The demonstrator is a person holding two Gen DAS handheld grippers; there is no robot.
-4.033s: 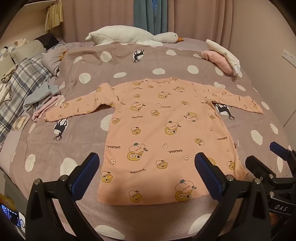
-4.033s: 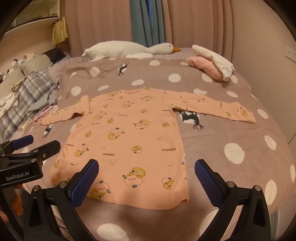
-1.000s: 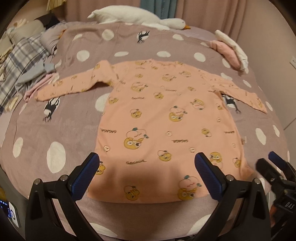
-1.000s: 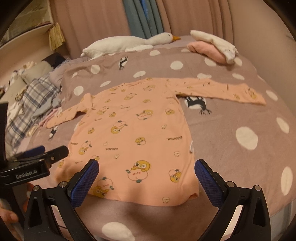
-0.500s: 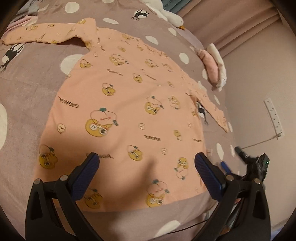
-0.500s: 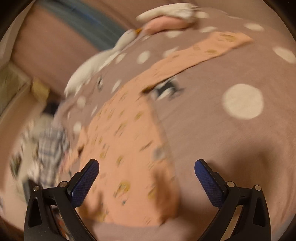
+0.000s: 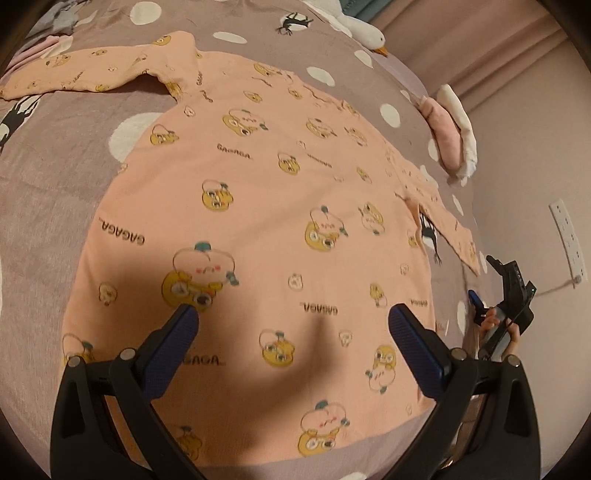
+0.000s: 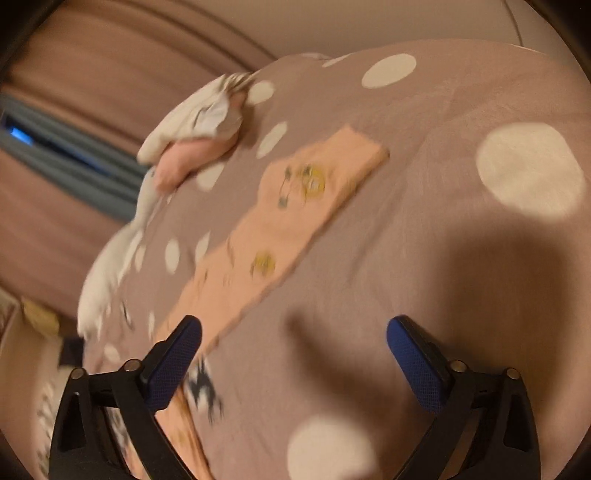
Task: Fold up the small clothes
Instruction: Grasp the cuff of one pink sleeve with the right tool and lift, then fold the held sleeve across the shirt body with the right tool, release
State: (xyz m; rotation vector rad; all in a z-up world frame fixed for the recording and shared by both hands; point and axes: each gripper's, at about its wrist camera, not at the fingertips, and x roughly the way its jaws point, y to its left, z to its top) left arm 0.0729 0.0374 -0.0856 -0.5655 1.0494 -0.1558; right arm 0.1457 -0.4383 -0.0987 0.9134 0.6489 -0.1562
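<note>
Shirt (image 7: 258, 206): peach, long-sleeved, spread flat on the bedspread (image 7: 55, 177) in front of you, printed with yellow cartoon faces and the word GAGAGA.
Shirt body: smooth, with only faint ripples; your left gripper's shadow darkens the cloth near the hem.
Hem: lies near the bedspread's front edge, below and between your left gripper's fingers.
Left sleeve (image 7: 85, 75): stretched out toward the bedspread's left edge, with a small crease at the armpit.
Right sleeve (image 8: 295, 214): laid out straight toward the bedspread's right edge; the right wrist view is blurred, but the squared cuff and two yellow prints show.
Left gripper (image 7: 293, 325): you hold it above the lower part of the shirt, fingers spread wide, nothing between them.
Right gripper (image 8: 293, 334): fingers spread wide, nothing gripped; the left fingertip overlaps the sleeve in view, the right one is over bare bedspread. Whether it touches the cloth cannot be told.
Bedspread: mauve with white dots and small black bird figures.
Folded clothes (image 7: 448, 136): a pink and white pile near the far right corner of the bedspread, well apart from the shirt.
Goose toy (image 7: 360, 27): white, at the far edge.
</note>
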